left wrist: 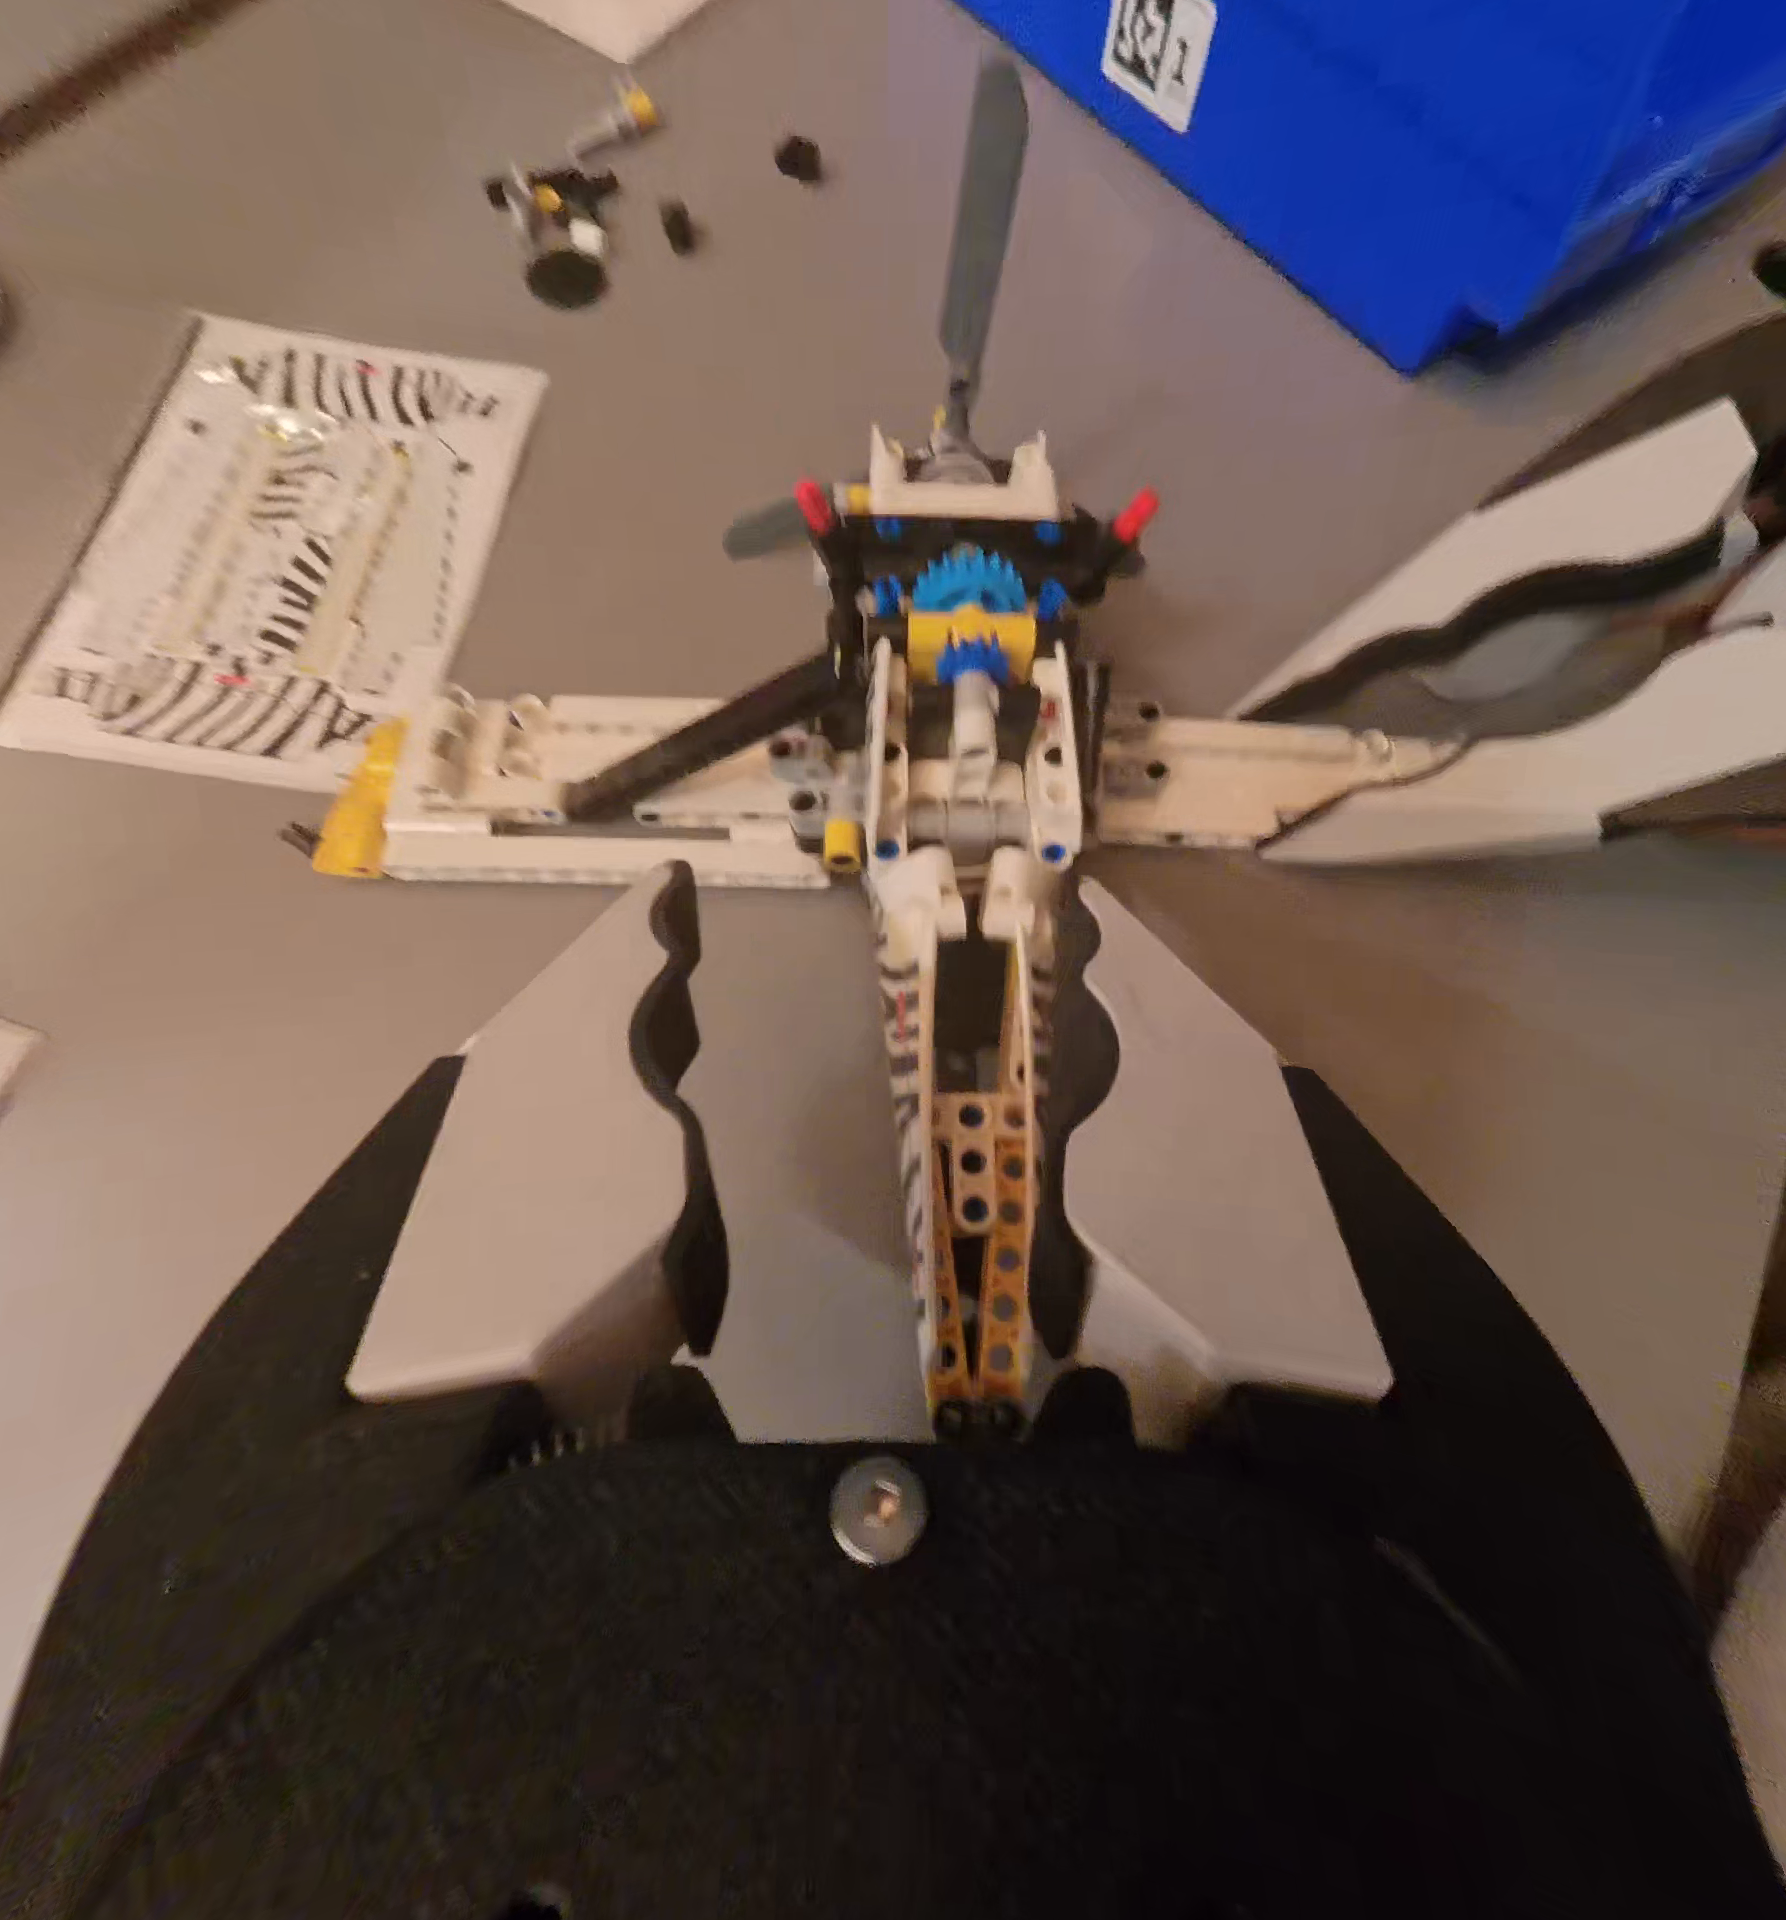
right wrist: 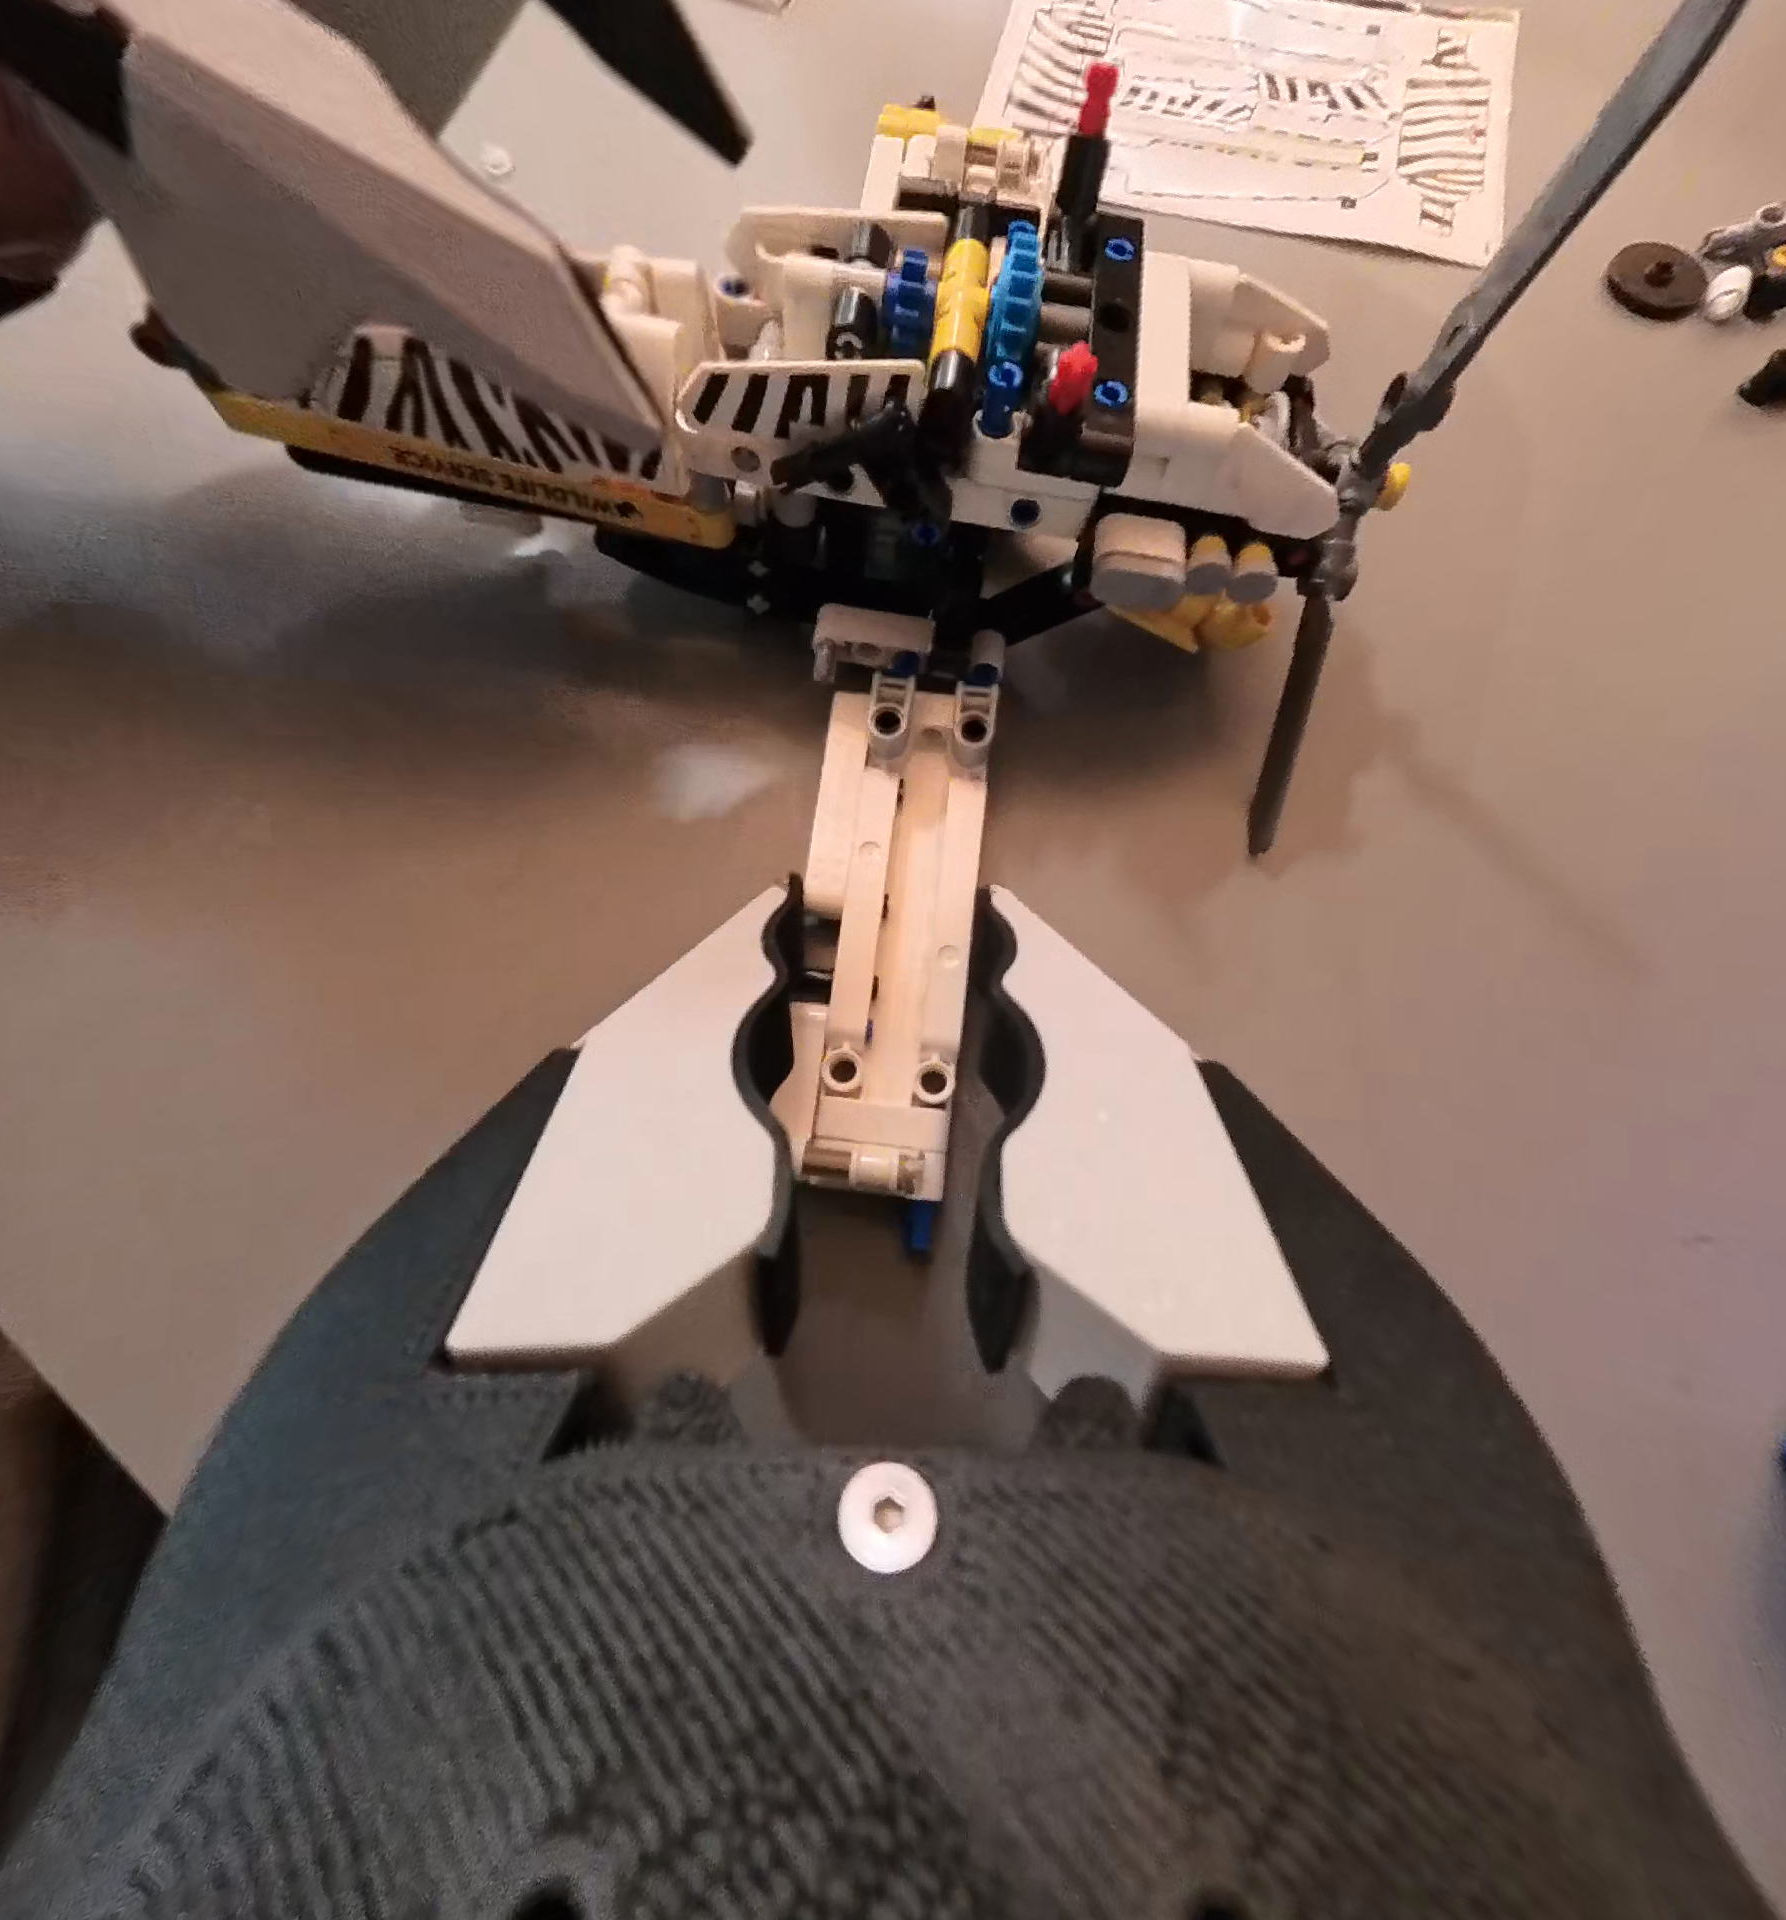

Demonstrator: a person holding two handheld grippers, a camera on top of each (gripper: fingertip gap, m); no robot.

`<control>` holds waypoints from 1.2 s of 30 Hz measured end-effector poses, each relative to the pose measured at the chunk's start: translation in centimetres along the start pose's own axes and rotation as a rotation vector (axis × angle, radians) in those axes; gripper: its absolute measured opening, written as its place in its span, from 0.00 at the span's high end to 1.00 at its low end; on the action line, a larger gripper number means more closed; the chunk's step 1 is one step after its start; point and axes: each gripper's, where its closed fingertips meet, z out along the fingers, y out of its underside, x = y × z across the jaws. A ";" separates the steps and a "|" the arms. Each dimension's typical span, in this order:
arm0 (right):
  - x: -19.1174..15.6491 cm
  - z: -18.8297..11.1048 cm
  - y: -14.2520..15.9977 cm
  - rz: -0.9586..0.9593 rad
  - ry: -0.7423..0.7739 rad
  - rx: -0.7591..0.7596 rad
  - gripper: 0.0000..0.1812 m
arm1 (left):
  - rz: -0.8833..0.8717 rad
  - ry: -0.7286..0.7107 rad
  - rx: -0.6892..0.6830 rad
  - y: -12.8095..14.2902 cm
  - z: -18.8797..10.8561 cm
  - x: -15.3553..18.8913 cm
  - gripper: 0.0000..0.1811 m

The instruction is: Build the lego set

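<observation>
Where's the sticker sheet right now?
The sticker sheet lies flat on the table, upper left in the left wrist view, just beyond the plane's yellow-tipped wing and near the loose parts.

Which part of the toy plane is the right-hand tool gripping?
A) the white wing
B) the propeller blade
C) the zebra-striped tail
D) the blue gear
A: in the right wrist view, the right tool has both fingers closed against the white wing, while the propeller blade and blue gear stand free farther off.
</observation>
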 end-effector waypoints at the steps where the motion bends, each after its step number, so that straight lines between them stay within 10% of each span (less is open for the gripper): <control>1: -0.1 -0.1 -0.1 0.001 -0.002 0.009 0.83 | 0.001 -0.012 0.002 -0.5 0.1 -0.1 0.60; 13: 0.7 -0.8 -0.4 0.048 0.007 0.056 0.83 | -0.034 0.097 -0.047 -3.8 0.5 2.6 0.57; 18: 0.9 -0.8 -0.4 0.055 0.001 0.056 0.83 | -0.075 0.064 -0.219 -1.1 3.5 2.6 0.43; 36: 1.7 -0.2 -0.5 0.042 -0.074 0.034 0.83 | 0.043 0.037 -0.306 0.5 5.0 1.5 0.62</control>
